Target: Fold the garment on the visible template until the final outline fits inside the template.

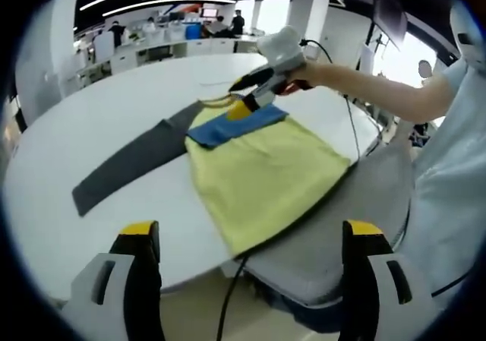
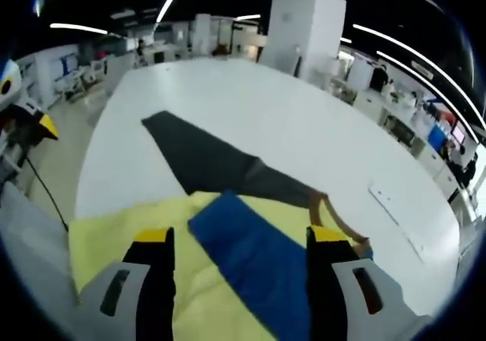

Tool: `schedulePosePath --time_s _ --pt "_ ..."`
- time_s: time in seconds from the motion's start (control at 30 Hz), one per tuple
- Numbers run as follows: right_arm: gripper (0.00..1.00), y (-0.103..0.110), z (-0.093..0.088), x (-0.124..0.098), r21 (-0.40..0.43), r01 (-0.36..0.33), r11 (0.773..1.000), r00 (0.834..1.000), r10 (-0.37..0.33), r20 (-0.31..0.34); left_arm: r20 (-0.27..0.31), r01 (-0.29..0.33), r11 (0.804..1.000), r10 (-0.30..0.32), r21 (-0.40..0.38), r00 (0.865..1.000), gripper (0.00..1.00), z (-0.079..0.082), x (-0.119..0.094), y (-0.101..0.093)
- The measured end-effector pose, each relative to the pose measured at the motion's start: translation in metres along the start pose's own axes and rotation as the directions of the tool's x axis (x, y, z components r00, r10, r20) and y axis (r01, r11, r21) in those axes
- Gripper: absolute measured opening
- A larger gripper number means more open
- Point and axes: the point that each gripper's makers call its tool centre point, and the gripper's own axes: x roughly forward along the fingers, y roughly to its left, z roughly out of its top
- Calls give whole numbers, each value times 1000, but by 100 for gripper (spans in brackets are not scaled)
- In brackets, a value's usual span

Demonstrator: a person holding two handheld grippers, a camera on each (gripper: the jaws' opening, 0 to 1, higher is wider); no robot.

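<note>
Right gripper (image 1: 244, 98) hovers unclenched over the yellow shirt's (image 1: 266, 174) folded-in blue sleeve (image 1: 231, 127); left gripper (image 1: 247, 280) released, well back; grey template (image 1: 129, 162) protrudes; folding remains.

1. The left gripper (image 1: 250, 242) hovers with its 2 jaws apart, short of the white table (image 1: 91, 128).
2. Ahead lies the yellow garment (image 1: 266, 174).
3. Beyond, the right gripper (image 1: 247, 98) touches its blue sleeve (image 1: 231, 126).
</note>
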Motion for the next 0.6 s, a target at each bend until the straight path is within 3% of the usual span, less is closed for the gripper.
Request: schedulePosePath --time_s 0.37,0.6 --pt "98 -2 5 -17 28 42 999 998 -43 42 6 1 1000 -1 6 1000 97 2 1 0" --pt "100 -1 3 -26 51 49 997 998 -51 41 9 9 1000 -9 11 1000 97 3 3 -2"
